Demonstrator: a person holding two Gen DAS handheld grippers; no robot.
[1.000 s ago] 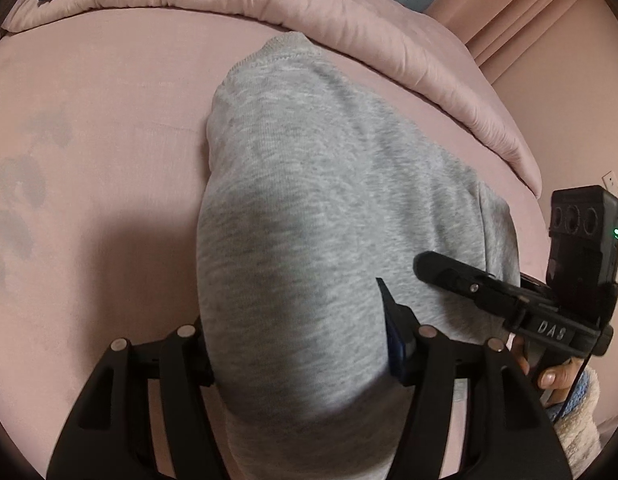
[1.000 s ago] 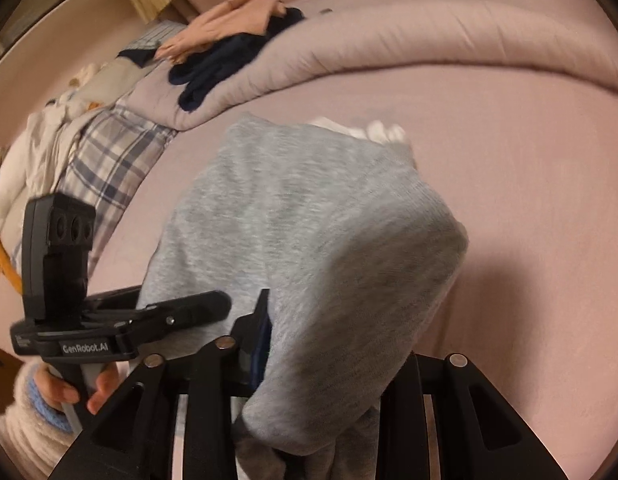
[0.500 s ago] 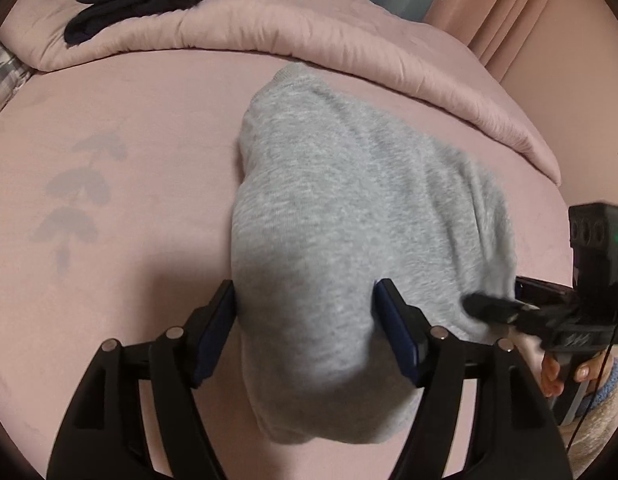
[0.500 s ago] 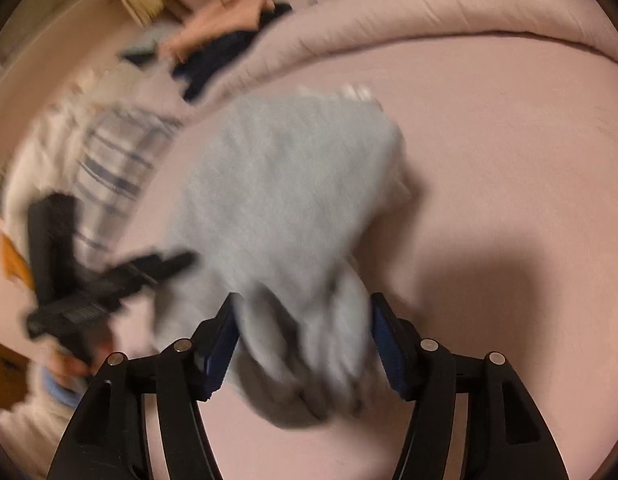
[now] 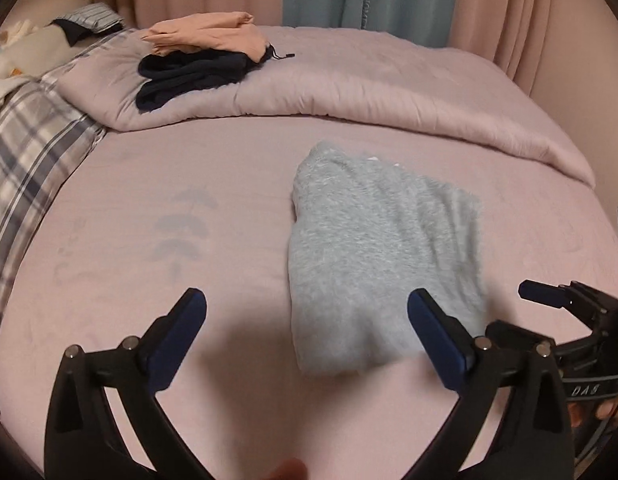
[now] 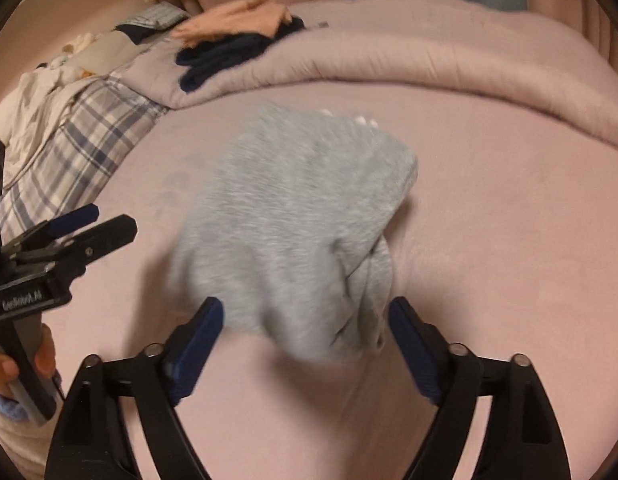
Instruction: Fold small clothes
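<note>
Both claws have let go: left gripper (image 5: 307,336) and right gripper (image 6: 305,338) spreading wide, nothing pinched, jaws still opening. Grey garment (image 5: 383,256), clamped a second ago, now lies folded on the pink sheet (image 5: 129,240), below the rolled duvet (image 5: 369,96). Fold likely complete.

The right gripper (image 6: 305,320) hangs over a folded grey sweatshirt (image 6: 293,216) on the pink bedsheet (image 6: 509,240), jaws opening, pads clear of the cloth.

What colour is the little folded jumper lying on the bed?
The folded jumper is light grey, a speckled knit. It shows best in the left wrist view.
</note>
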